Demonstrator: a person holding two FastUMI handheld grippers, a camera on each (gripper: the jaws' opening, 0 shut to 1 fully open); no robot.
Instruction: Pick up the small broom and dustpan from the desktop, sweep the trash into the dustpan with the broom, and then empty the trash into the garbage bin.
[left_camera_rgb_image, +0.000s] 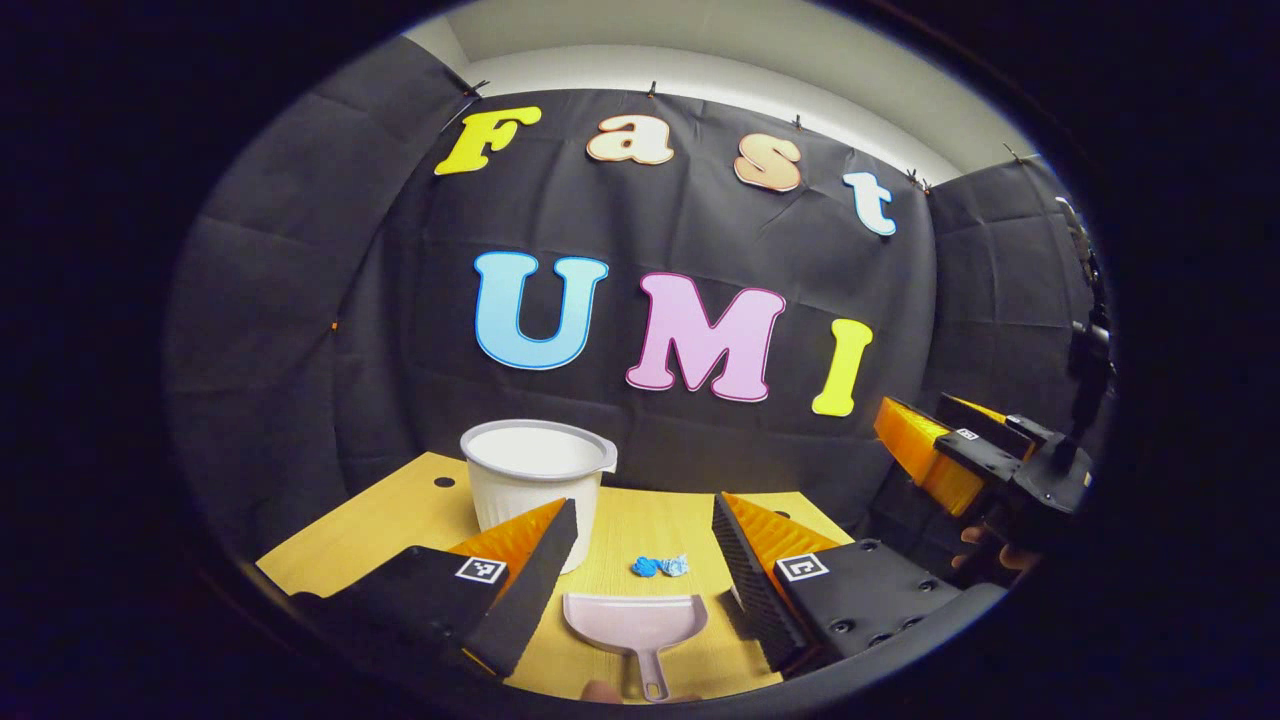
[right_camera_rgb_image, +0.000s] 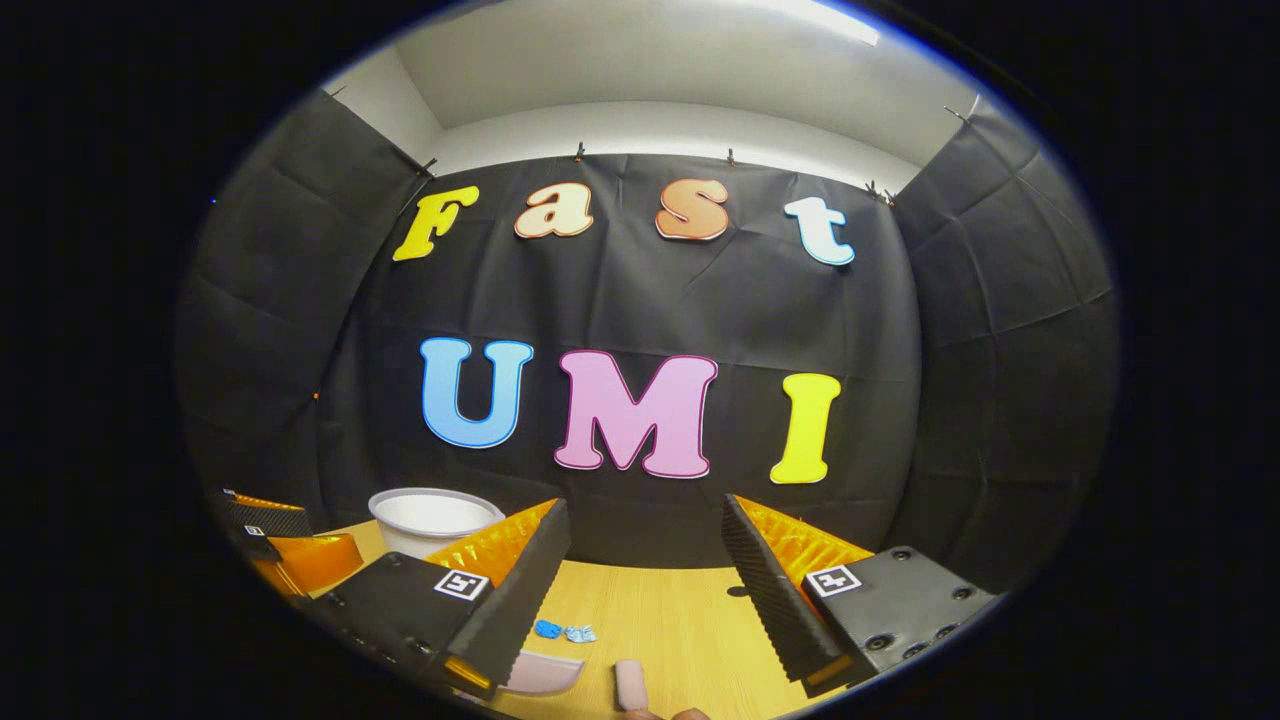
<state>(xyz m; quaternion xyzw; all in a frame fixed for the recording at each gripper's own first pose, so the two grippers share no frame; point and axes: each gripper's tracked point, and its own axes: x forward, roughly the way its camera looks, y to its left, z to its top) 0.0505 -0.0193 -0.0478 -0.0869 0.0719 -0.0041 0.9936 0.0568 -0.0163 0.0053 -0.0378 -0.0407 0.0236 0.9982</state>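
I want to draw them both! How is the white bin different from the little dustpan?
The white bin stands upright and tall, while the dustpan lies flat on the table. The bin is round with a rim; the dustpan is a shallow scoop with a handle. The bin is white and the dustpan pale pink. The bin sits farther back, behind the blue trash, and the dustpan in front of it. Both are untouched on the table, neither holding any trash that I can see.

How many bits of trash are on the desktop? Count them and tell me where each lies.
2: a dark blue scrap and a pale blue scrap, touching side by side, beyond the dustpan and right of the white bin. More may be hidden behind the claws.
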